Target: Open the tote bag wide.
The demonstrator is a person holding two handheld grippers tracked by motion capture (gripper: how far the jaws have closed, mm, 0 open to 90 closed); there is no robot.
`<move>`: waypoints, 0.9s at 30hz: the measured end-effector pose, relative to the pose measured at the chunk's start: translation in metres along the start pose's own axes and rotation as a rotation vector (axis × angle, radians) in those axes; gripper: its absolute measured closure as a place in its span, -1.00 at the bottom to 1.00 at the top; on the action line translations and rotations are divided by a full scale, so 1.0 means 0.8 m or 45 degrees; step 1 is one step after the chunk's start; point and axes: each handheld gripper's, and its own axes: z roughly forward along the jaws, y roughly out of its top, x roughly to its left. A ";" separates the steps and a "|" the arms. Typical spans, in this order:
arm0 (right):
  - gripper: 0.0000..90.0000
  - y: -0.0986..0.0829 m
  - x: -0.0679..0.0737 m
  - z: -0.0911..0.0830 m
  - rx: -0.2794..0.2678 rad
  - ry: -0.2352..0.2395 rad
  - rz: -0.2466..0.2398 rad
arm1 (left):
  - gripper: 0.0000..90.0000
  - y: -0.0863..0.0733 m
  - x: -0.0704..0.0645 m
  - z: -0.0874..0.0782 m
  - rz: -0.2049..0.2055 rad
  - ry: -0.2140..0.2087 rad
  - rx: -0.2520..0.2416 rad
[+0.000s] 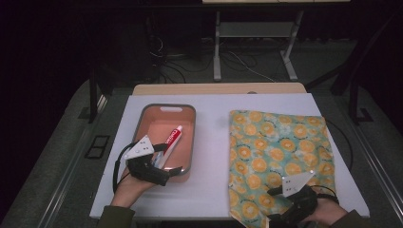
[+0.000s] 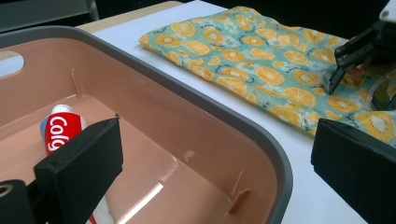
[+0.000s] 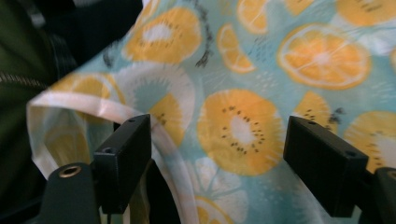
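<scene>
A pink tub with a grey rim (image 1: 139, 124) stands left of centre on the white table. A red and white toothpaste tube (image 1: 173, 138) lies inside it. My left gripper (image 1: 167, 164) is open at the tub's near right corner. In the left gripper view the tub's rim (image 2: 210, 105) passes between the jaws, one inside near the toothpaste tube (image 2: 60, 129) and one outside. A cloth bag printed with orange slices (image 1: 275, 147) lies flat on the right. My right gripper (image 1: 274, 205) is open over its near edge, with a white strap (image 3: 154, 135) by one jaw.
The white tabletop (image 1: 209, 190) has bare room between the tub and the bag. A wooden strip (image 1: 218, 89) runs along the far edge. Beyond it are desk legs and cables on a dark floor (image 1: 237, 61). The person's hands enter at the bottom.
</scene>
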 end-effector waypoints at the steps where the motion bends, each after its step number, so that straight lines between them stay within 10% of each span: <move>1: -0.52 0.001 0.002 0.001 0.003 -0.008 -0.016 | -0.98 0.000 0.000 0.000 0.000 0.001 0.001; 5: -0.30 0.000 0.007 0.001 0.027 -0.095 -0.110 | -0.98 0.000 0.000 0.000 -0.001 0.002 0.002; 17: 0.97 0.001 0.003 -0.002 0.000 -0.054 -0.092 | -0.97 0.000 0.000 0.001 -0.004 0.005 0.006; 27: 1.00 0.017 -0.017 -0.004 -0.053 -0.122 0.004 | -0.97 0.001 0.000 0.001 -0.008 0.007 0.006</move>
